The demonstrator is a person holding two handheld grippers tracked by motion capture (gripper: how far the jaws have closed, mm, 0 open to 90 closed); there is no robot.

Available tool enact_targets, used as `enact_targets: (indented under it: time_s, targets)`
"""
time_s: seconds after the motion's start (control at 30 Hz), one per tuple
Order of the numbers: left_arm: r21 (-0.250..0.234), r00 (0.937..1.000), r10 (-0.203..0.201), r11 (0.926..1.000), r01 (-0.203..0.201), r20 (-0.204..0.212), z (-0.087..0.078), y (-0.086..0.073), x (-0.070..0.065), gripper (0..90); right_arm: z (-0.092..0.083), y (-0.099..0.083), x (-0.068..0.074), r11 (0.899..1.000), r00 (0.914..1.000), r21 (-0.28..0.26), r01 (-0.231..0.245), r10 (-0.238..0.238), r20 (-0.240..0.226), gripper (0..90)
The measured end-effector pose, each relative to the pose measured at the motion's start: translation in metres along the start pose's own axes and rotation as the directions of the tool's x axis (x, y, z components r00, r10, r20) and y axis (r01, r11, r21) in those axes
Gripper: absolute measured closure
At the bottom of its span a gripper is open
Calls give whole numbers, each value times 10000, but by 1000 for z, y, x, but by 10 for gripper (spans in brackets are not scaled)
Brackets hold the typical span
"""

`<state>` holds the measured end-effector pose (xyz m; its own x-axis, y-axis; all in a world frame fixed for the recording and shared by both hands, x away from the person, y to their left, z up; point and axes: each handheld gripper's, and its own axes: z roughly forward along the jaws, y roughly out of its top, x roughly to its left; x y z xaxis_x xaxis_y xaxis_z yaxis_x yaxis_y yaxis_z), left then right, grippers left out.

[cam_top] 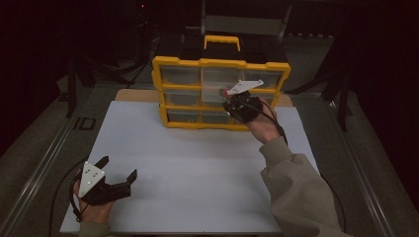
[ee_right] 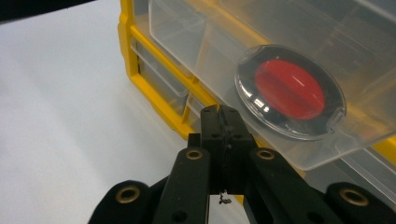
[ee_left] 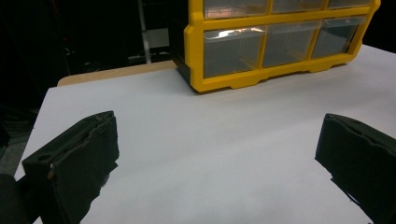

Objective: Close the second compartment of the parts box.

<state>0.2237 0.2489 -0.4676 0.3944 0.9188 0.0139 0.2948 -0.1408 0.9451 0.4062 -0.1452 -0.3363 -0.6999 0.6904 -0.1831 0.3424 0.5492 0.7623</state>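
the clear plastic drawer (ee_right: 299, 93) stands pulled out from the middle row of the yellow-framed organiser cabinet (cam_top: 170, 64) at the far edge of the white desk (cam_top: 197, 168), with a round red disc in a clear lidded case (ee_right: 290, 91) lying inside. your right hand-held gripper (ee_right: 223, 126) sits just beside the drawer's front lip, jaws fully closed and, as far as i can tell, gripping nothing — so a push could slip off the smooth plastic. shove off-centre and the drawer may jam crooked in its slot, or the light cabinet may slide back. your left hand-held gripper (cam_top: 114, 178) rests wide open and empty near the desk's front-left corner, well apart — it isn't bracing the cabinet.
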Motion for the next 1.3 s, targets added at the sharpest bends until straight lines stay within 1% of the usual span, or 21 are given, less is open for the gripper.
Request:
enact_targets:
  time_s: [0.3,0.47,0.6,1.0,1.03,1.27,1.3]
  targets:
    - [-18,10000,-29,10000,29,-36,-1,0,1,1,4,2,-1,10000,10000,-58,-50,50,-2,898]
    - [-28,10000,-44,10000,44,-33,-1,0,1,0,5,3,-3,9999,9998,-98,-133,134,153,898]
    - [-25,10000,-55,10000,55,-26,-1,0,1,1,6,3,-6,9995,9995,-168,-254,257,164,898]
    - [-42,10000,-77,10000,77,-21,-1,0,1,1,8,6,-9,9990,9988,-266,-360,368,315,898]
    - [-29,10000,-53,10000,53,-22,-1,0,1,0,8,7,-10,9986,9984,-290,-441,451,350,899]
    - [-6,10000,-44,10000,44,-23,-1,0,1,0,10,9,-11,9984,9978,-307,-475,488,444,898]
    - [-1,10000,-47,10000,47,-31,-1,0,1,1,12,9,-12,9978,9974,-351,-554,569,451,898]
